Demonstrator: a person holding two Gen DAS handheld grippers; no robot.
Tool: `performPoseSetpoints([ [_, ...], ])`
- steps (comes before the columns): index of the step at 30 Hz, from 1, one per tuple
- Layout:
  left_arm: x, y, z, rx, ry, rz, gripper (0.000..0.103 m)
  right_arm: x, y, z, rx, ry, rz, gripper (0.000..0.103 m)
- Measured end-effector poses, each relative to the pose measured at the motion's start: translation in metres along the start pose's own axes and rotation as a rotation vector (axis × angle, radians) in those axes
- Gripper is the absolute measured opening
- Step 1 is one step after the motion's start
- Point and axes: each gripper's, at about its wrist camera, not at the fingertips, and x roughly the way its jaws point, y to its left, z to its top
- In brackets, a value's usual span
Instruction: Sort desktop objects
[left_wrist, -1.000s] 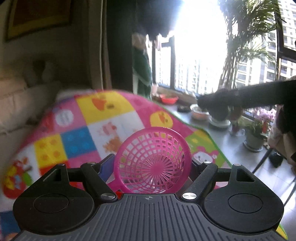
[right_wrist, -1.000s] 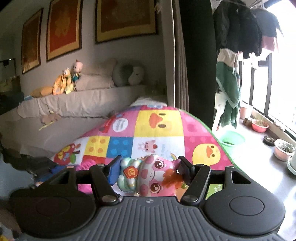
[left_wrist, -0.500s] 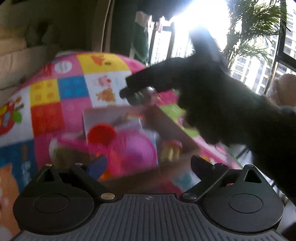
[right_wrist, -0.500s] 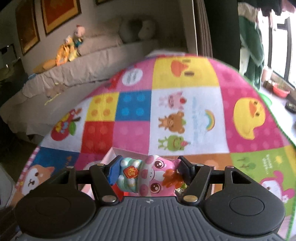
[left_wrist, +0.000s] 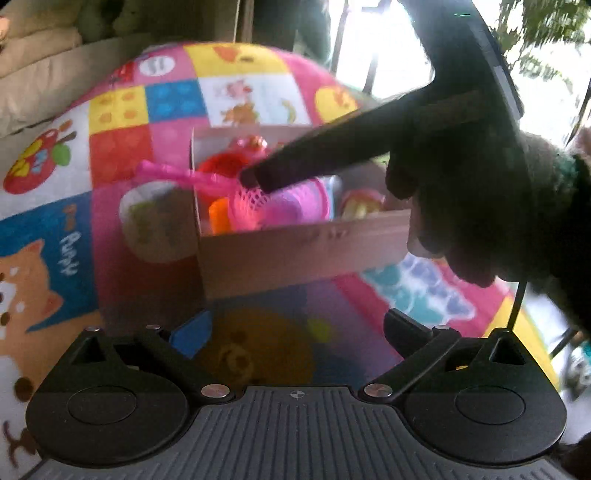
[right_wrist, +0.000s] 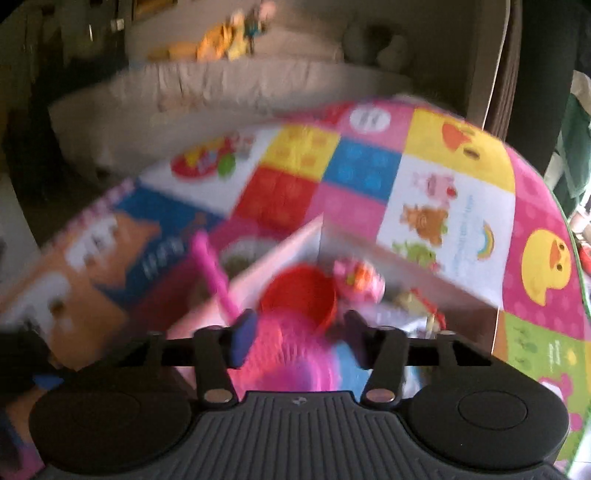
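At nine o'clock of the cardboard box (left_wrist: 295, 254), a blurred pale cup (left_wrist: 157, 225) sits on the play mat (left_wrist: 122, 147), toward eleven o'clock from the left claw (left_wrist: 297, 332), which gapes wide and empty. Pink strainer (left_wrist: 255, 195) lies in the box, handle pointing to ten. Right claw (right_wrist: 299, 332), empty and parted, hovers over the box; the left looks nearer the cup.

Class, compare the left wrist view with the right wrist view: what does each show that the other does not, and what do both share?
Only the left wrist view shows the right tongs from outside, reaching over the box, plus the bright window. Only the right wrist view shows the sofa and the yellow duck patch on the mat. Both show the patchwork play mat, the box, the red cup and the pink scoop handle sticking out over its wall.
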Motion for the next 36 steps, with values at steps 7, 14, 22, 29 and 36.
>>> performPoseSetpoints([
  [7,-0.018,-0.005,-0.006,0.001,-0.023,0.043,0.103,-0.002,-0.051,-0.025,0.286,0.047,-0.144,0.020],
  [14,-0.023,-0.007,-0.021,-0.001,-0.071,0.086,0.103,-0.060,-0.050,-0.063,0.369,-0.048,-0.125,0.025],
  [22,-0.014,-0.005,-0.052,-0.015,-0.151,0.228,0.103,-0.141,0.013,-0.120,0.374,-0.243,-0.109,0.103],
  [29,0.003,0.000,-0.066,-0.067,-0.055,0.255,0.103,-0.102,0.049,-0.158,0.389,-0.098,-0.195,0.103],
  [36,-0.002,0.008,-0.076,-0.102,-0.102,0.274,0.103,-0.082,0.043,-0.168,0.442,-0.025,-0.239,0.103],
])
